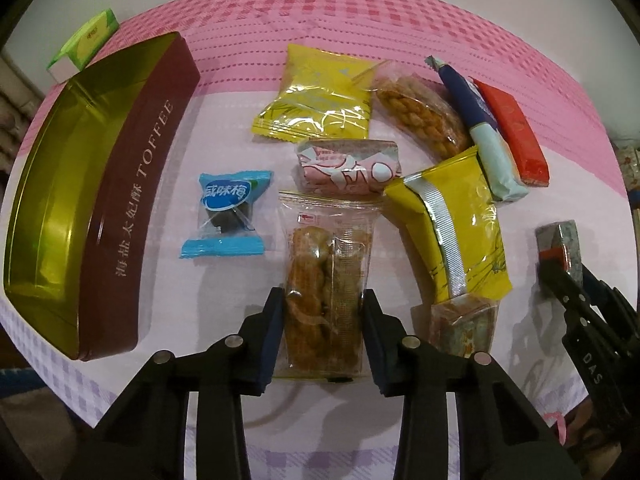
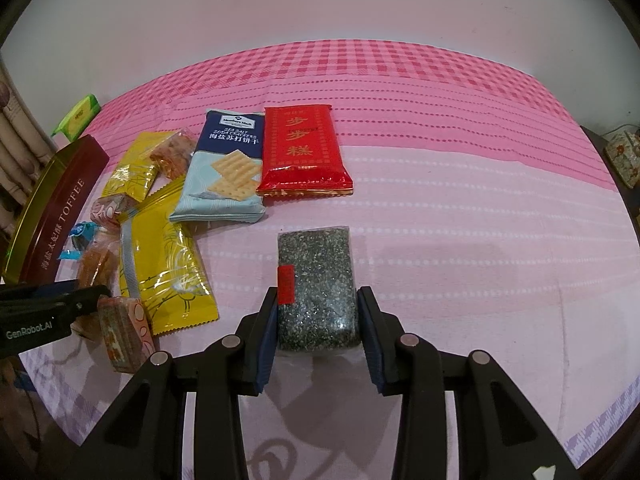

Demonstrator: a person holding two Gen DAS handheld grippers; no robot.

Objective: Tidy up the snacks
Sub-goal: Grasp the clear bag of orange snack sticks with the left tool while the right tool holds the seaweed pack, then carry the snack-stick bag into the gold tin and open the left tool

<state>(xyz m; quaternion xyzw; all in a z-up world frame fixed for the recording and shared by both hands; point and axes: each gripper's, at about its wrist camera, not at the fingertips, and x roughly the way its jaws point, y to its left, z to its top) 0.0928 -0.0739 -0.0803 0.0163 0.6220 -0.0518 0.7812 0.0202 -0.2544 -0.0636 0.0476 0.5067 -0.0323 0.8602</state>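
Observation:
My left gripper [image 1: 323,300] is shut on a clear packet of fried twist snacks [image 1: 326,276], fingers against both its sides. My right gripper [image 2: 317,300] is shut on a dark speckled sesame bar [image 2: 316,284] with a red label; it also shows in the left wrist view [image 1: 558,246]. Loose snacks lie on the pink cloth: a blue plum candy [image 1: 226,214], two yellow packets [image 1: 320,96] [image 1: 460,224], a pink wrapped sweet [image 1: 348,164], a cracker pack [image 2: 224,168] and a red cake packet [image 2: 304,152].
An open gold and maroon toffee tin [image 1: 76,208] stands at the left. A green tissue pack [image 1: 86,42] lies behind it. Another twist packet [image 1: 420,114] and a small orange wrapped sweet [image 1: 464,328] lie among the snacks. A wall rises behind the table.

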